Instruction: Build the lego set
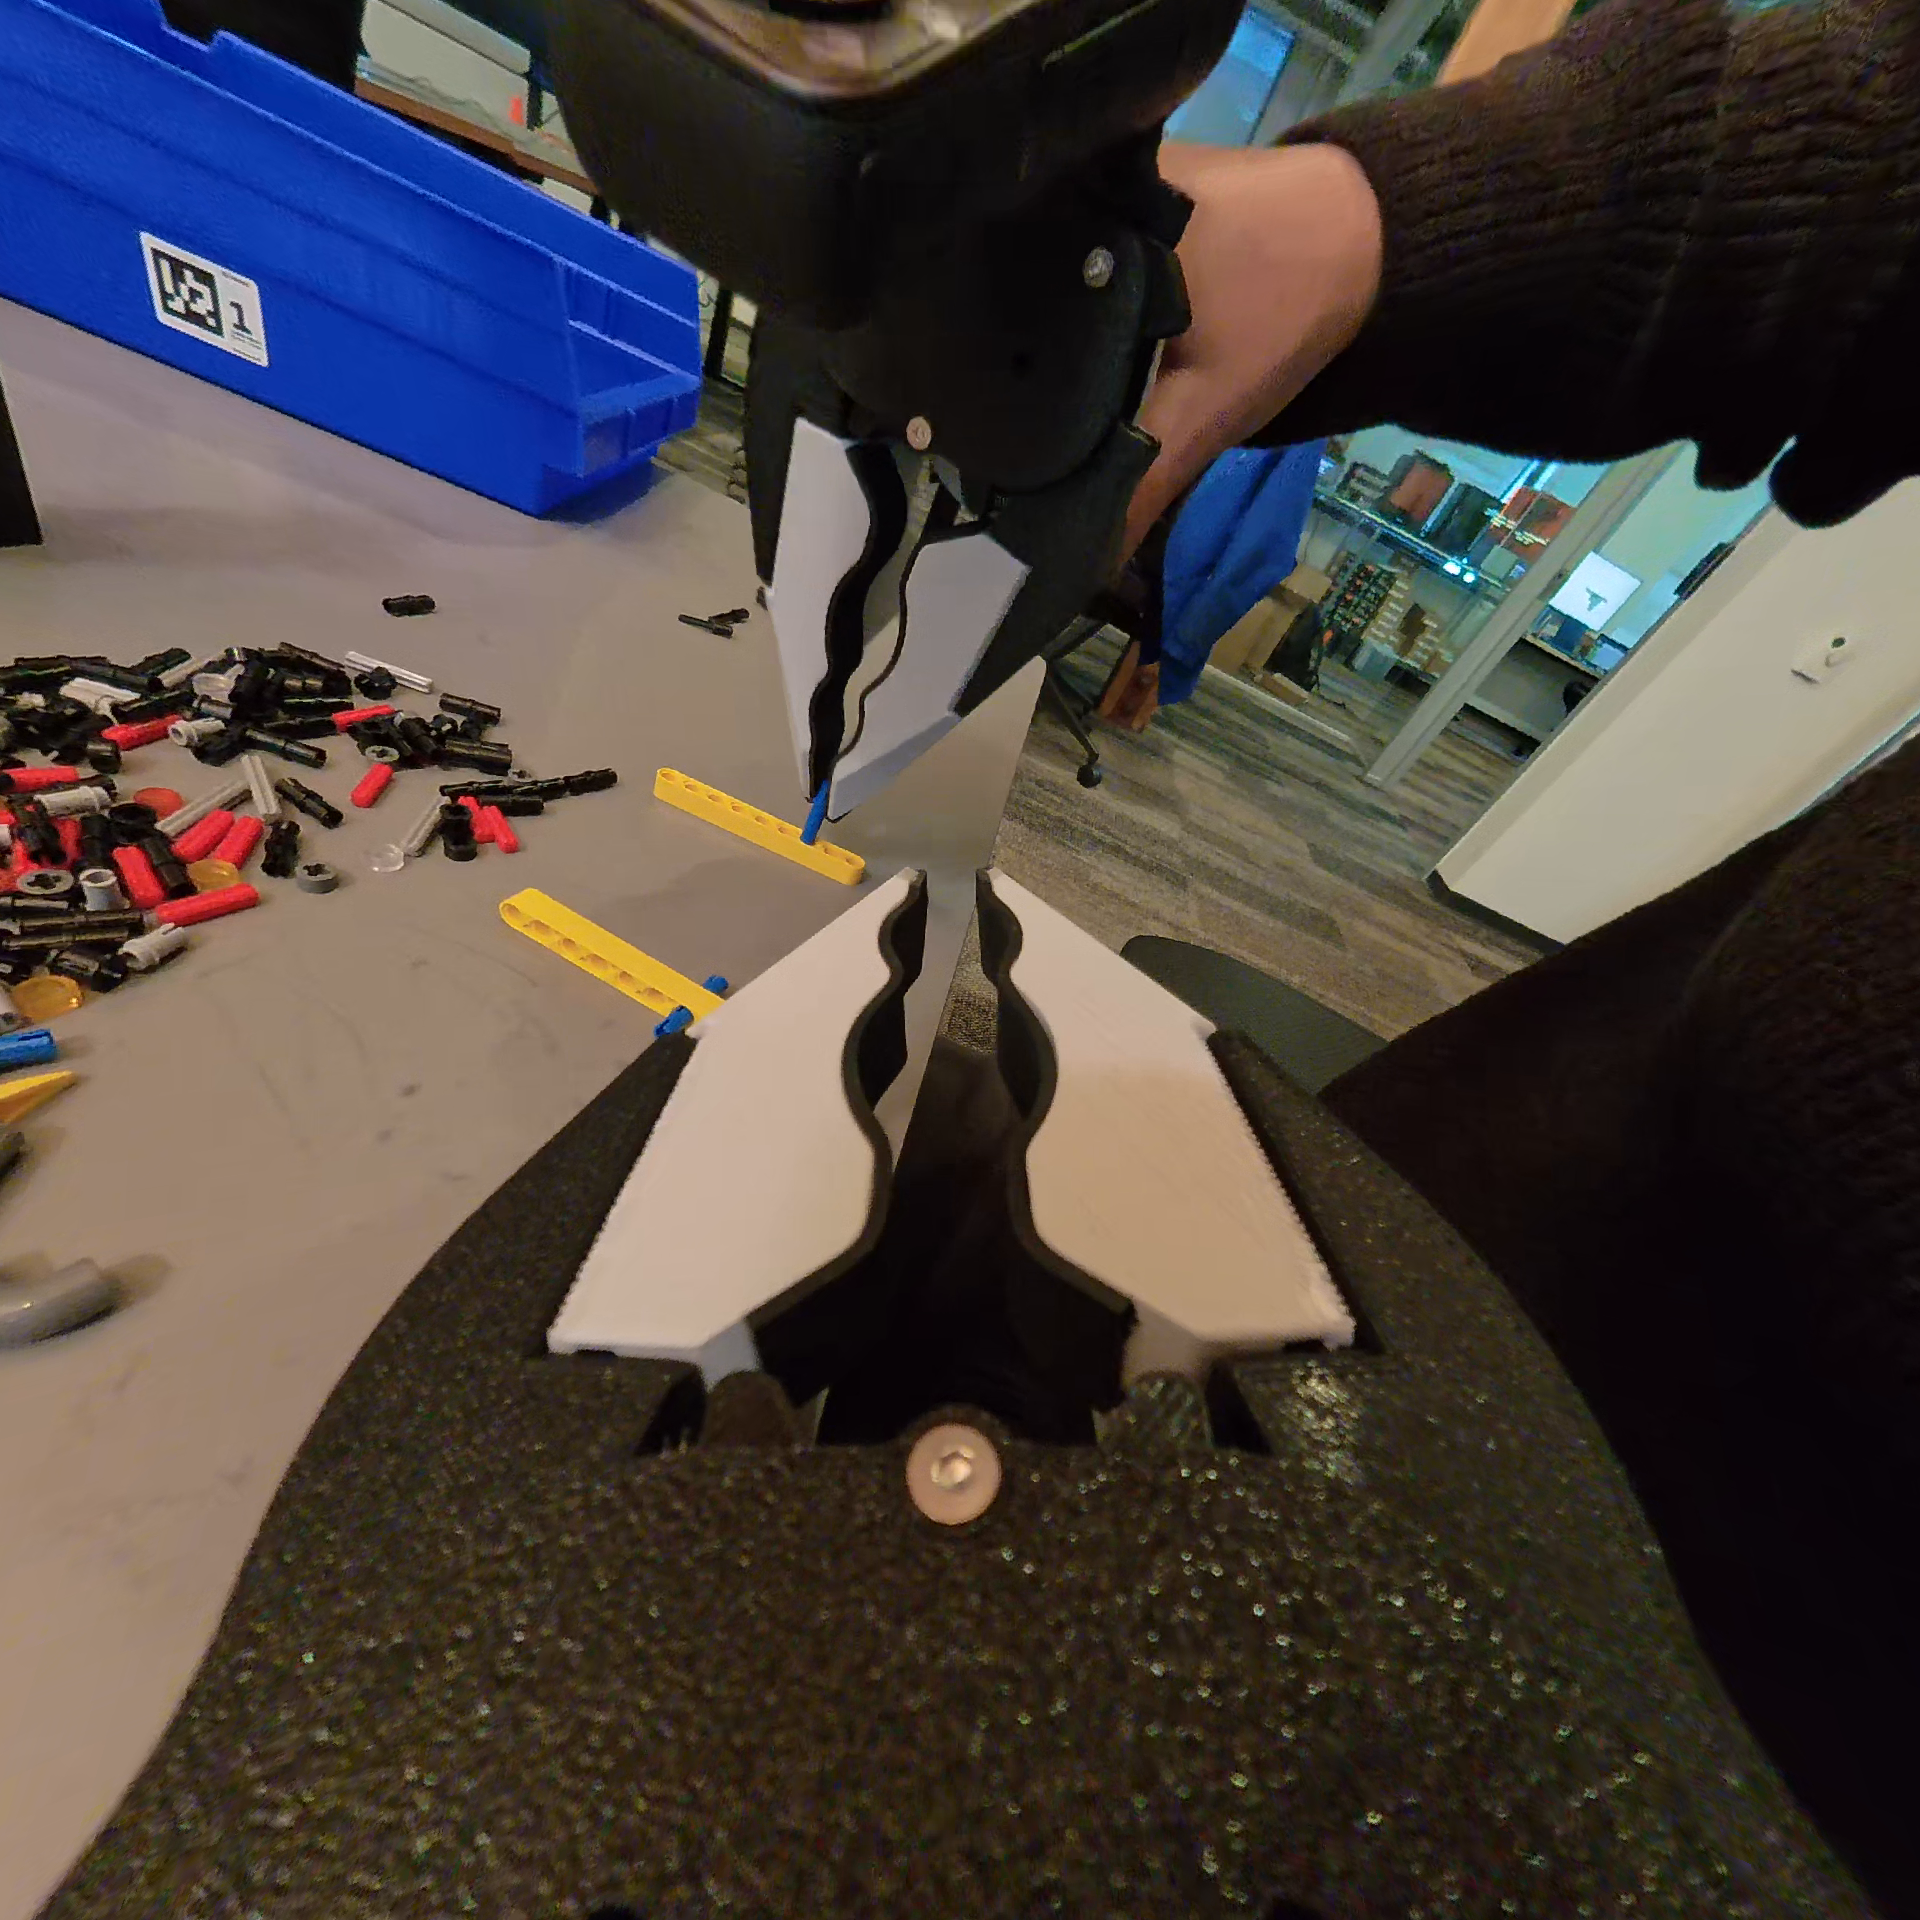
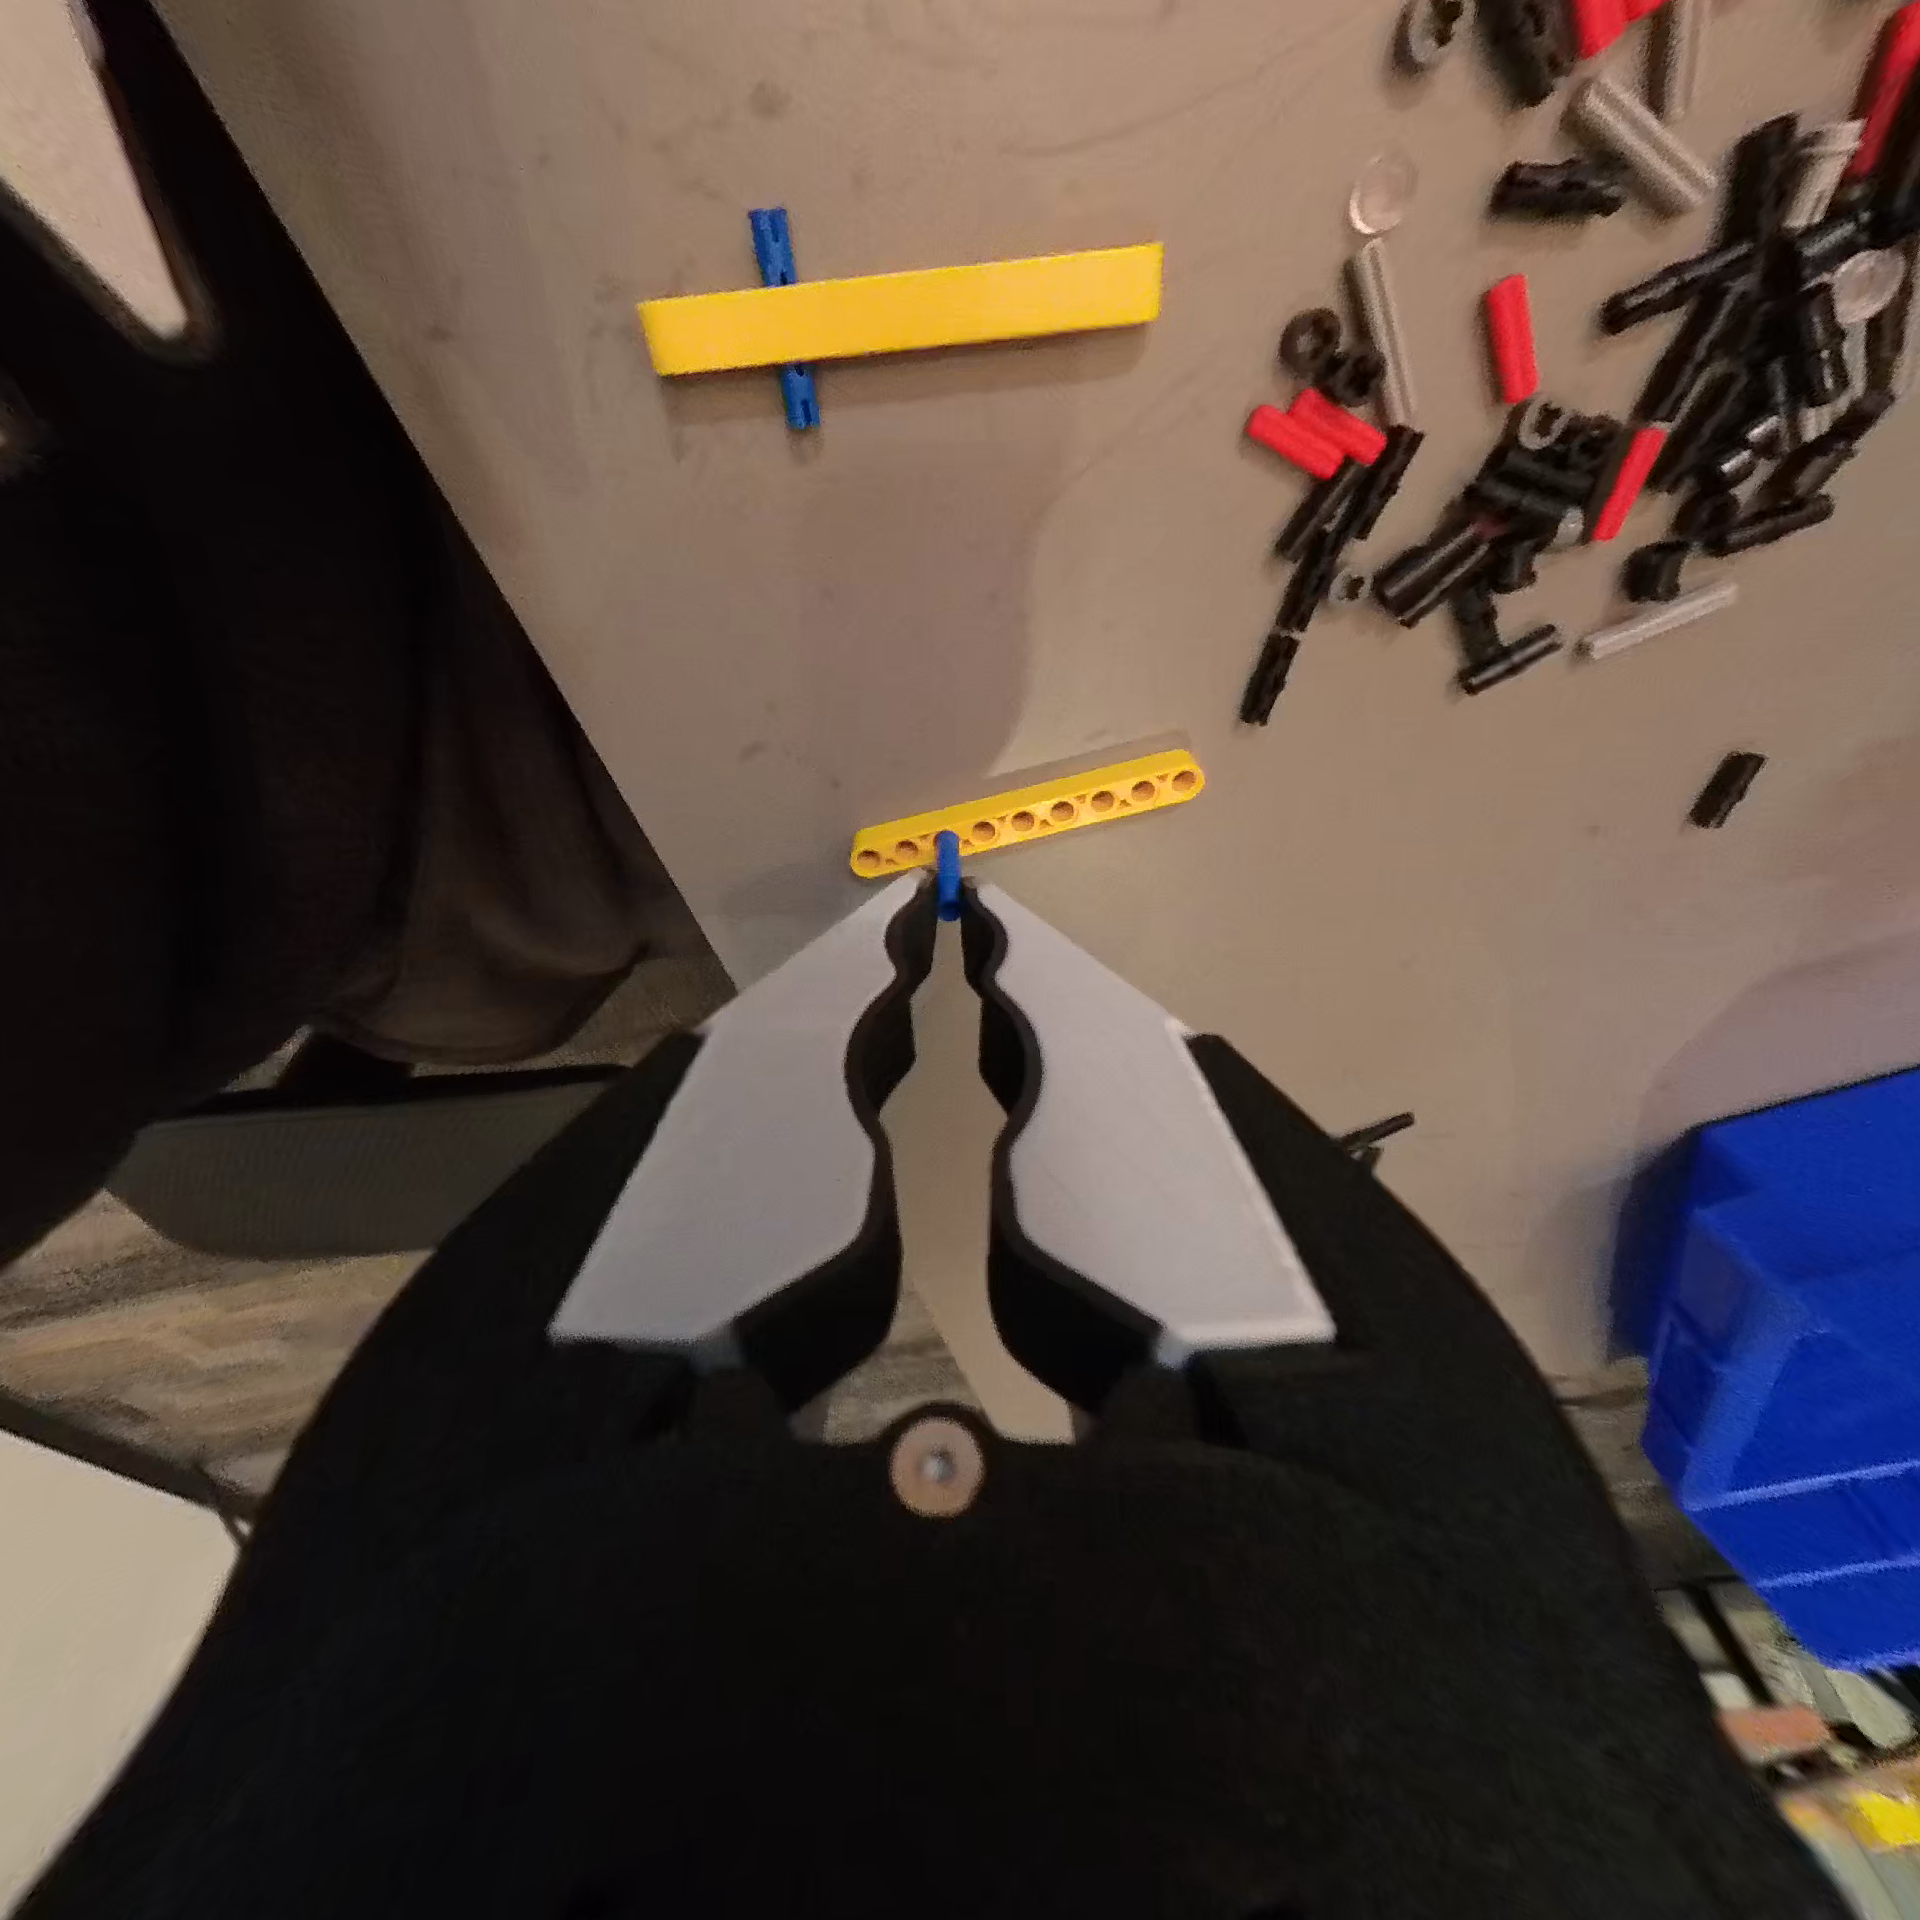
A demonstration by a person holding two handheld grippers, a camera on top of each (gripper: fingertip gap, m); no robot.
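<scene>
My right gripper [image 2: 943,896] is shut on a small blue pin [image 2: 947,881] and holds it point-down on a hole near the end of a yellow beam with holes [image 2: 1029,816] lying flat on the grey table. The same gripper [image 1: 823,800], pin [image 1: 816,815] and beam [image 1: 758,825] show in the left wrist view. A second yellow beam [image 2: 899,308] with a blue pin [image 2: 784,317] through it lies farther off; it also shows in the left wrist view [image 1: 608,954]. My left gripper [image 1: 948,885] hangs slightly open and empty at the table's edge, near that second beam.
A pile of black, red and grey small parts [image 1: 156,790] lies on the table [image 1: 343,1122], also in the right wrist view [image 2: 1621,416]. A blue bin [image 1: 343,270] stands behind it. A person's hand and dark sleeve [image 1: 1558,260] hold the right gripper. Spacing between my two grippers at the tips: around 12 cm.
</scene>
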